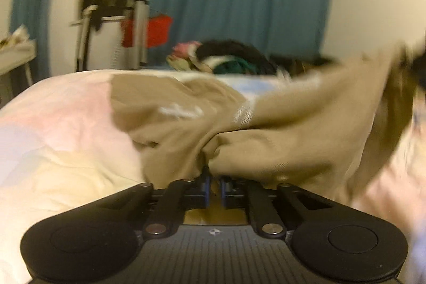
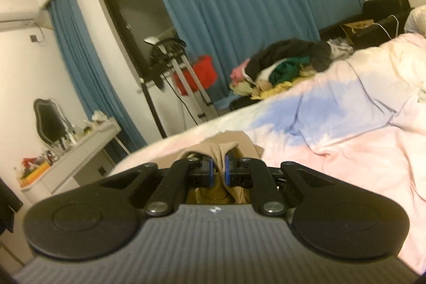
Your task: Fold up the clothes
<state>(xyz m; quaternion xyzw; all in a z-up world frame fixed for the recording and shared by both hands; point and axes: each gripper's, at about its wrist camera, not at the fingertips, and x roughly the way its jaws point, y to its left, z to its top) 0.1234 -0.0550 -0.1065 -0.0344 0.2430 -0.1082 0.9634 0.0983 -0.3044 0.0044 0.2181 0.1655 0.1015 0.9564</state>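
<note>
A tan garment (image 1: 266, 124) with white print lies stretched over the pastel bed cover (image 1: 66, 124). My left gripper (image 1: 215, 177) is shut on a bunched fold of it, and the cloth runs up and to the right, blurred. In the right wrist view my right gripper (image 2: 218, 167) is shut on another part of the tan garment (image 2: 226, 145), with cloth pinched between the blue pads and hanging below the jaws. The bed cover (image 2: 346, 124) spreads to the right of it.
A pile of mixed clothes (image 2: 282, 63) sits at the bed's far edge, also in the left wrist view (image 1: 226, 59). Blue curtains (image 2: 253, 4), a metal stand (image 2: 183, 68) with a red bag, a white dressing table (image 2: 74, 148) at left, a black sofa (image 2: 378, 17) at right.
</note>
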